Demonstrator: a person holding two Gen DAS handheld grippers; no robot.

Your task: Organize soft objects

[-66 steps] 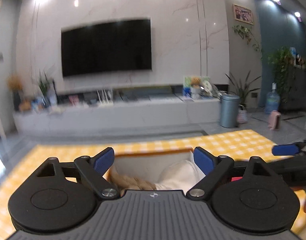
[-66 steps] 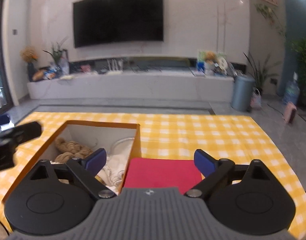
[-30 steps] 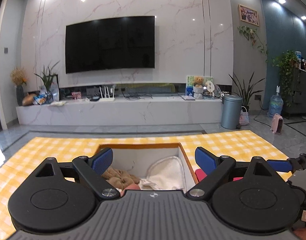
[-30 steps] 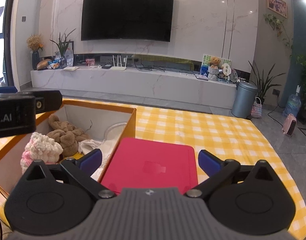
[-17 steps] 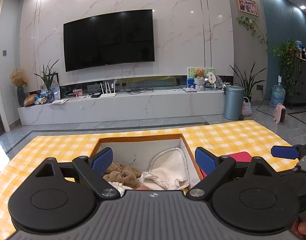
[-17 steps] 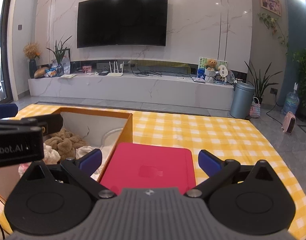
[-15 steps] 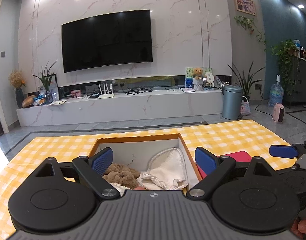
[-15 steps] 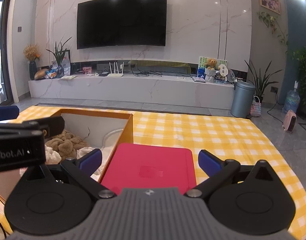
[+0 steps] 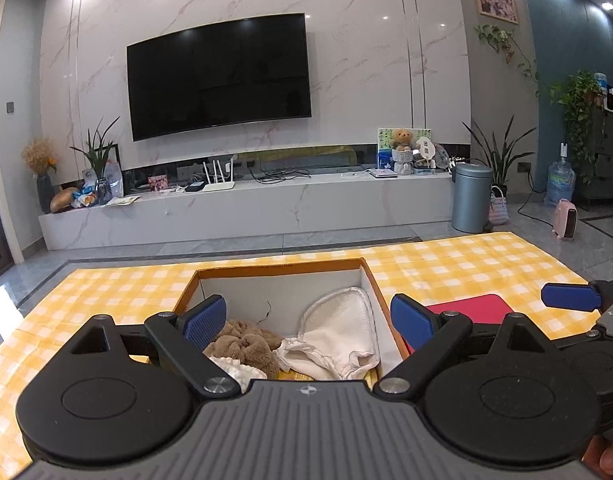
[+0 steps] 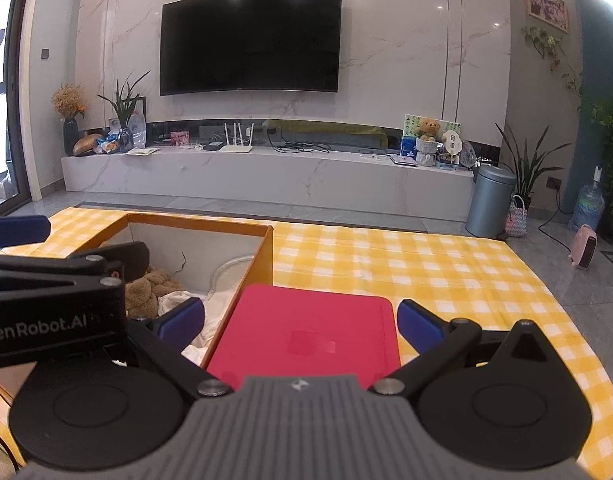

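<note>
On the left part of the yellow checked tablecloth (image 9: 446, 264) an open orange box (image 9: 282, 267) with white inner walls is seen, and the soft things are gathered inside it: a brown plush toy (image 9: 242, 346) toward the left wall, a white knitted piece (image 9: 230, 368) partly hidden at the near edge, and a white cloth (image 9: 338, 336) propped against the right wall, its rounded top leaning on the cardboard. The left gripper (image 9: 308, 316) is held above the near side of the box with its jaws spread wide and nothing between them, which is judged to suit either a fresh release or a reach into the pile. Just beside the right wall of the box, touching or nearly touching it, a flat red lid-like panel (image 10: 310, 332) lies on the cloth; whether it is the box's lid cannot be told. The right gripper (image 10: 300, 320) is held over the near edge of this panel, its jaws likewise wide apart and empty, one blue fingertip (image 10: 182, 318) over the box edge and the other past the panel's right side. No loose soft thing is visible on the rest of the table, so the sorting is judged to be nearly done, with the panel possibly the next thing to be taken up.
</note>
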